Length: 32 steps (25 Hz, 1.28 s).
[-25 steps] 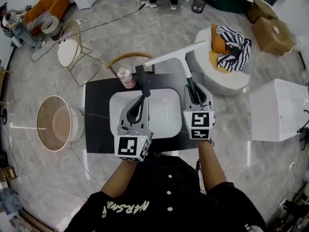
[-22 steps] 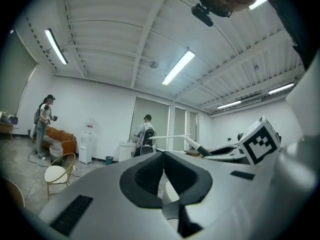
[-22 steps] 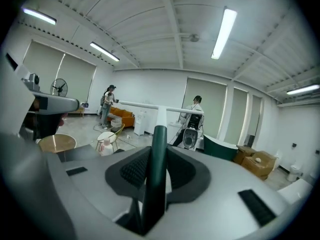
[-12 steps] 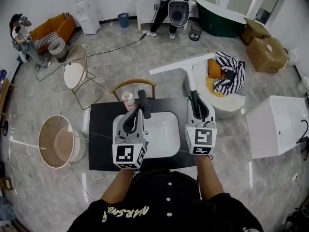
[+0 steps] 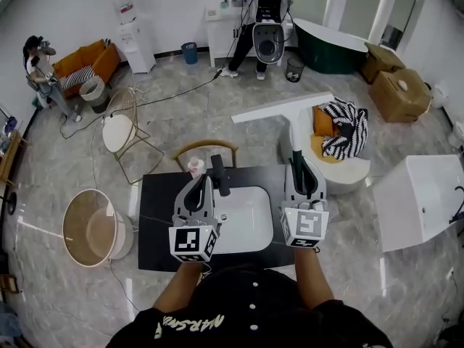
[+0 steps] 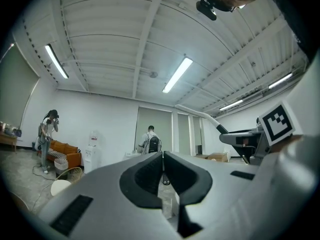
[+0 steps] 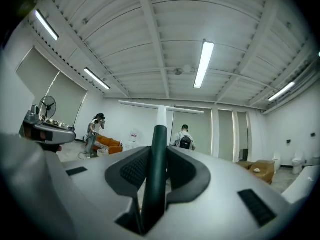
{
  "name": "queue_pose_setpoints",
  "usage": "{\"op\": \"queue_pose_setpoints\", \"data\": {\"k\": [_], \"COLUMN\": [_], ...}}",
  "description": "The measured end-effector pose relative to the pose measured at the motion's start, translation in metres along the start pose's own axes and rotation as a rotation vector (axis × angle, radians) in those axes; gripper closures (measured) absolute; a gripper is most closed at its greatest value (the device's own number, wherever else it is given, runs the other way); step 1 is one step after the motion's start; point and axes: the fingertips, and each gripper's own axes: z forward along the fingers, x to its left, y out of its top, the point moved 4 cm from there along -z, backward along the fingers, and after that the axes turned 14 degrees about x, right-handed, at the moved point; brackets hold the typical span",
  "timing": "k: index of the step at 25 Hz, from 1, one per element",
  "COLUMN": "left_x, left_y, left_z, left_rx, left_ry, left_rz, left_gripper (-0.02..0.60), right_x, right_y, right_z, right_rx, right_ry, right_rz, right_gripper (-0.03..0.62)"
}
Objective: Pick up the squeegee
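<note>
Basin [image 5: 250, 220] at table [image 5: 156, 223] ctr; faucet [image 5: 220, 174] on basin's back edge, bottle [image 5: 195, 167] at table's back edge, just left of faucet. Chair [image 5: 206, 149] behind table. Squeegee [image 5: 283, 108] up over table's back-right corner.

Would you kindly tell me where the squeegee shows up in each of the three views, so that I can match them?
Head view: squeegee right of centre, white blade across, handle running down into the right gripper.
Left gripper view: squeegee right of centre, blade slanting.
Right gripper view: squeegee dead centre, green handle clamped between the fingers.
Shared landmark: the orange sofa, toward the left in all three.
</note>
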Motion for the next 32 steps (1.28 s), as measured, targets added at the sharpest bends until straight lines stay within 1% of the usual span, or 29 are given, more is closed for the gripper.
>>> {"op": "queue_pose_setpoints", "data": {"k": [5,10,14,32], "left_x": [0.001,0.004,0.005,0.005], "left_y": [0.007,0.012,0.017,0.012], "left_z": [-0.003,-0.005,-0.006,-0.009], "left_rx": [-0.013,-0.025,-0.037,-0.029], "left_ry": [0.007,0.012,0.013,0.027], "left_rz": [0.007,0.008,0.014,0.024], "left_gripper": [0.563,0.563,0.563,0.563], "right_x": [0.002,0.009,0.014,0.024], "right_y": [0.01,0.008,-0.001,-0.012], "right_z": [-0.008,-0.01,-0.01,-0.005], "right_rx": [-0.039,-0.022,-0.004,0.013], "right_ry": [0.015,0.058,0.064,0.102], "right_rz": [-0.003,0.002,0.013,-0.003], "right_gripper": [0.505,0.505,0.505,0.507]}}
